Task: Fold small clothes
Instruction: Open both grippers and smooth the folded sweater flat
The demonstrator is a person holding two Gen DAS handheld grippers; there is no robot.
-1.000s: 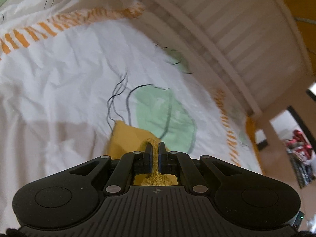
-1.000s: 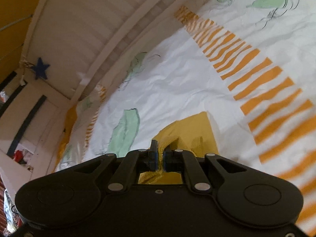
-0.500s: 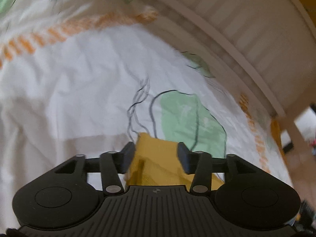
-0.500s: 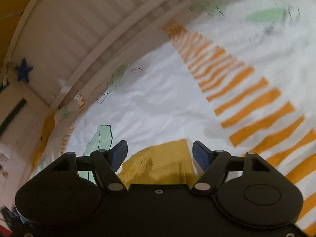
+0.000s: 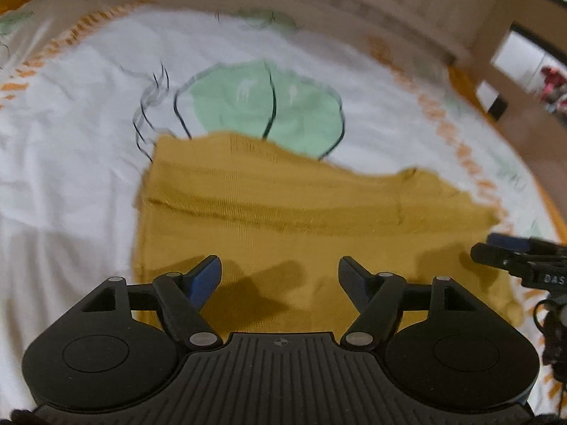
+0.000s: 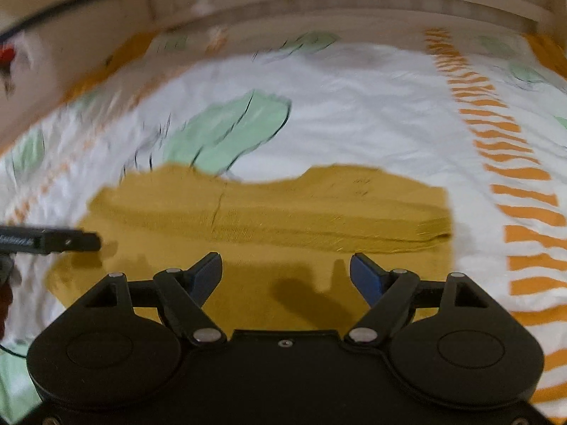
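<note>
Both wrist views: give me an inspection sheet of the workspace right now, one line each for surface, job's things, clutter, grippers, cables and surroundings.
Surface: white bedsheet with green leaf prints and orange stripes, wrinkled.
Job's things: mustard-yellow garment lying on the sheet, with a folded layer across its far part.
Clutter: nothing seen.
Grippers: left gripper open above the garment, nothing between its pads; right gripper the same. Both have just been opening.
Cables: a thin dark cable by the right gripper at the left view's right edge.
Surroundings: pale slatted bed frame behind the sheet; a doorway at the right of the left view; all blurred.
</note>
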